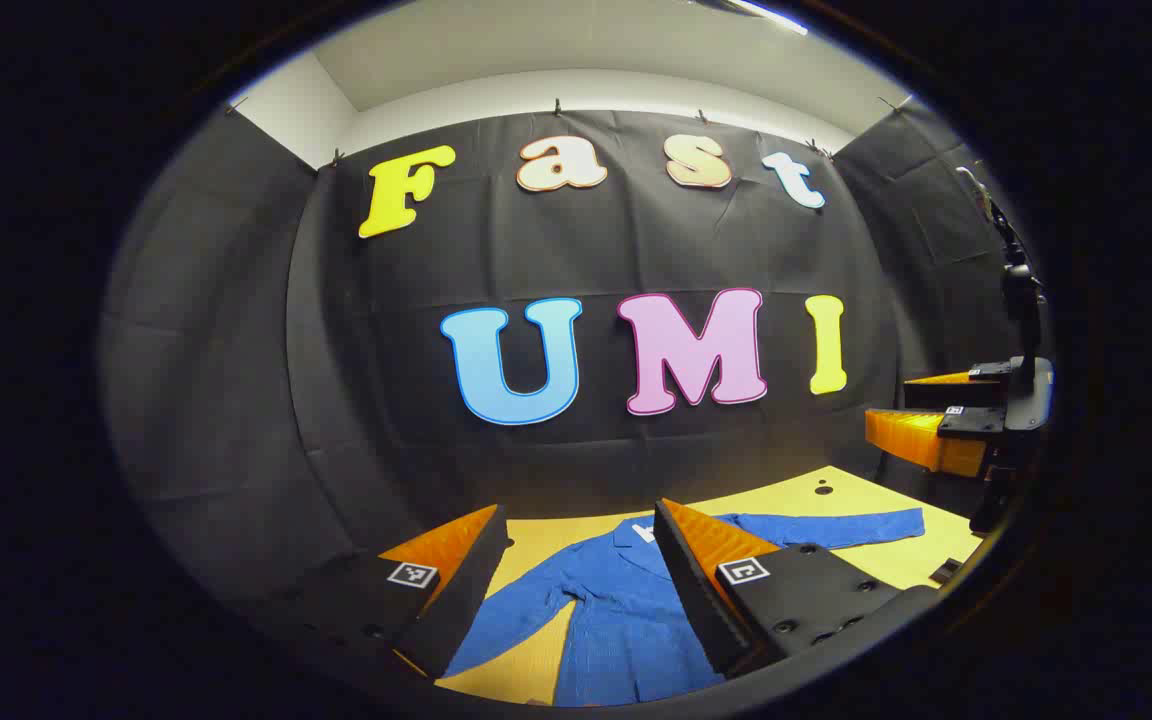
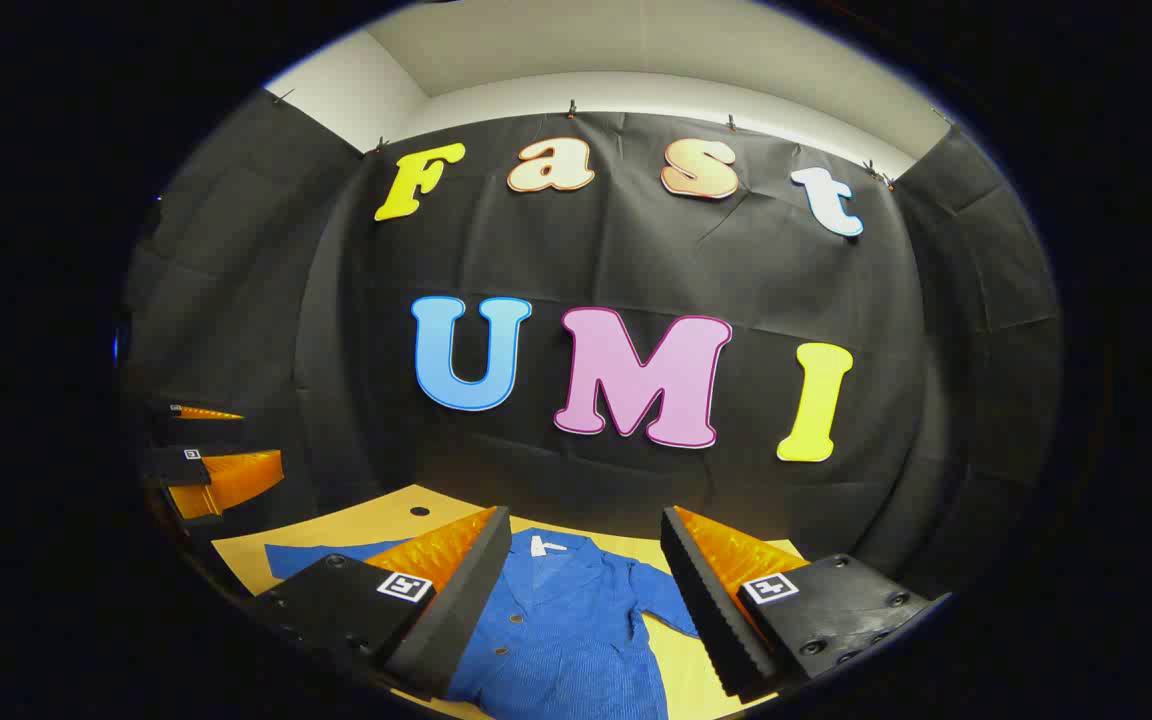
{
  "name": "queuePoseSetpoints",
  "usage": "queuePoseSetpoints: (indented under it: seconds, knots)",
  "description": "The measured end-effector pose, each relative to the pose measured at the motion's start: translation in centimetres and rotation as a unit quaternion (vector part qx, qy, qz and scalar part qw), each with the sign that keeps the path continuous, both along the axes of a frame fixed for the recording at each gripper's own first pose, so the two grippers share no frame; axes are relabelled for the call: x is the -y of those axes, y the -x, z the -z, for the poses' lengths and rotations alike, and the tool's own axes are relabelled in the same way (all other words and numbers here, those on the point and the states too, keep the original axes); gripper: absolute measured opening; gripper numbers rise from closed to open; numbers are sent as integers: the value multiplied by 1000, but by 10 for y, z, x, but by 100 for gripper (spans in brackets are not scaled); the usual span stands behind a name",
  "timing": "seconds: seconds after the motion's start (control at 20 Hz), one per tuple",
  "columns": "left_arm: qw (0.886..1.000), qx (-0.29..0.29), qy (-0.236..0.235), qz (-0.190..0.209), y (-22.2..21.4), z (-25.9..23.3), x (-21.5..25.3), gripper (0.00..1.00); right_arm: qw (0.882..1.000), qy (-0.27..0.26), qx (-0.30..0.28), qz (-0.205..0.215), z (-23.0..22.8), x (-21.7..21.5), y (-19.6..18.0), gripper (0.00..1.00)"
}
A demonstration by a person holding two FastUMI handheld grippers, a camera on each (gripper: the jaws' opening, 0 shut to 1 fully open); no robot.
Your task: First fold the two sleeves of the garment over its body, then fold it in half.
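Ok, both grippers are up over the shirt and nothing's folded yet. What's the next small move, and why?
Probably lower the left gripper toward the cuff of the near sleeve of the blue button-up garment. Both sleeves lie spread on the tan wooden table, both grippers hang open above the cloth holding nothing, and the sleeves fold first. The right gripper could take the other sleeve afterwards.

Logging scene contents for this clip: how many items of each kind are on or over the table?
Blue garment: 1
Grippers: 2, the left gripper and the right gripper, both with fingers apart above the garment
Yellow table: 1
Total: 4
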State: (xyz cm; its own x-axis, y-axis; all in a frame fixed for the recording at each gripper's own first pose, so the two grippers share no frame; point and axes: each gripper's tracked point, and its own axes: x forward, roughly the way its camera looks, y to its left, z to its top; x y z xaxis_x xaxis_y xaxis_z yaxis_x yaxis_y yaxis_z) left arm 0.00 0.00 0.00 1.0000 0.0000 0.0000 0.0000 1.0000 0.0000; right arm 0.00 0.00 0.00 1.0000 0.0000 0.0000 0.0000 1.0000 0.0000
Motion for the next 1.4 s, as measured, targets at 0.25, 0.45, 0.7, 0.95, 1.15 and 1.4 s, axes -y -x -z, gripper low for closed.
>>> queuePoseSetpoints:
  seconds: [0.25,0.45,0.7,0.95,1.15,1.4]
  knots:
    - [1000,1,-3,2,3,-1,3,84,1000,-2,5,2,-3,3,5,96]
    - [1000,0,-2,6,5,-1,7,84,1000,-3,5,7,-3,7,8,96]
    - [1000,5,2,6,7,-3,8,84,1000,-7,23,16,-15,12,19,96]
    - [1000,7,9,12,6,-3,9,84,1000,-4,12,22,-4,14,19,96]
    - [1000,-1,10,16,4,6,11,84,999,3,-28,29,34,16,3,96]
    - [1000,-7,25,15,0,9,16,84,996,-13,-87,18,96,17,-42,96]
